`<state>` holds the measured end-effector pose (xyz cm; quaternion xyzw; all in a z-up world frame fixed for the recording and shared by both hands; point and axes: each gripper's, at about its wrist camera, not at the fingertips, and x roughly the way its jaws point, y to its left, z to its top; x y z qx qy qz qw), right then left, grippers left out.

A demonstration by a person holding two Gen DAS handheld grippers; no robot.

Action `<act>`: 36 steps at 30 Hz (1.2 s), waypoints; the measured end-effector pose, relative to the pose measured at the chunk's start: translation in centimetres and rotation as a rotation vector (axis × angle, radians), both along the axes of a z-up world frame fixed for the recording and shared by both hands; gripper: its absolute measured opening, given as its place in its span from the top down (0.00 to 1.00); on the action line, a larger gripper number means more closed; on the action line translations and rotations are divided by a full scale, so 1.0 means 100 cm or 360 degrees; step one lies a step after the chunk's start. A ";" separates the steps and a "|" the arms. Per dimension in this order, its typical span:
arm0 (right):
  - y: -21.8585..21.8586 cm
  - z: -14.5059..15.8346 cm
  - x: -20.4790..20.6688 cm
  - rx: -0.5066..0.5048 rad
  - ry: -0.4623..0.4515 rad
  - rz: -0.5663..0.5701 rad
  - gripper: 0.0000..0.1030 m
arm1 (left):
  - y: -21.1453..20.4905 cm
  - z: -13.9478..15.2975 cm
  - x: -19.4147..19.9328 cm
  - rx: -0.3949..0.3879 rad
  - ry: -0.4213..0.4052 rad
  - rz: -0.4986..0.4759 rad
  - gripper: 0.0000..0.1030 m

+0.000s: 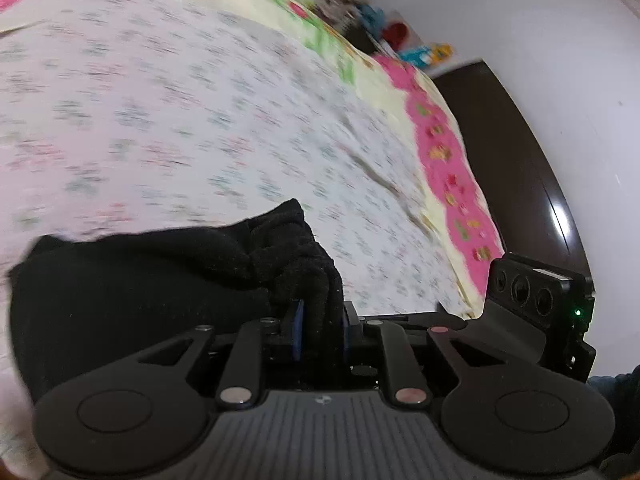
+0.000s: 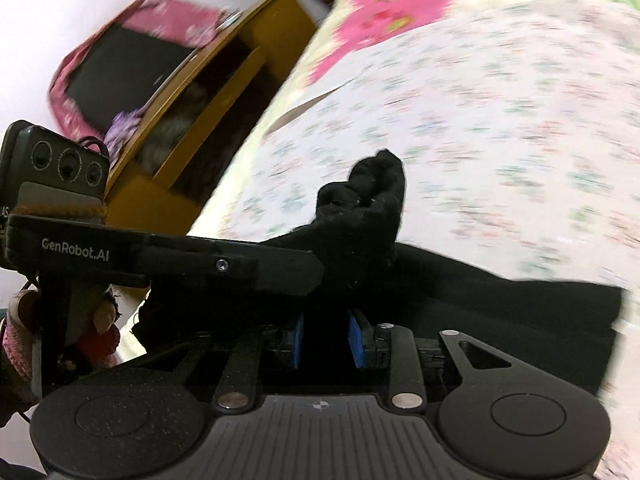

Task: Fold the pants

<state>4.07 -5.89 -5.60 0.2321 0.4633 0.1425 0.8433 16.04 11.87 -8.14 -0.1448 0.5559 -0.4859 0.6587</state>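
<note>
Left gripper: blue pads close together, a bunched wad of the black pants pinched between them; the fabric spills up and over the fingers and trails off to the left of that view, so you hold a clump, not a clean edge.

Right gripper: blue pads likewise clamped on black cloth; a knot of it stands proud above the fingers and the rest runs away to the right; with no earlier look to compare, take the grip as set but shallow, since how deep the cloth sits behind the pads is hidden.

The pants hang from both grips just above the flowered bedsheet; the lower part is out of sight under the tools, so whether it drags on the bed you cannot tell.

Risks, as I judge them: both views are smeared, which reads as fast travel; a quick swing on a bunched pinch can let a layer slide out of one side, and the fold comes down skewed; the wads may hold more than one layer, so the crease lands lumpy; the bed's edge and the wooden cabinet lie near the right side, and trailing cloth could slip off the mattress there.
</note>
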 end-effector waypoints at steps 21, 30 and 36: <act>-0.092 -0.045 -0.059 -0.0196 0.0217 -0.0323 0.84 | -0.117 -0.062 -0.037 0.0097 0.0122 -0.0069 0.61; -0.135 -0.029 -0.088 -0.0401 0.0245 -0.0559 0.78 | -0.125 -0.056 -0.062 0.0020 0.0177 -0.0119 0.46; -0.123 0.010 -0.078 -0.0315 -0.0026 -0.0532 0.75 | -0.072 -0.039 -0.074 0.0145 0.0089 -0.0162 0.45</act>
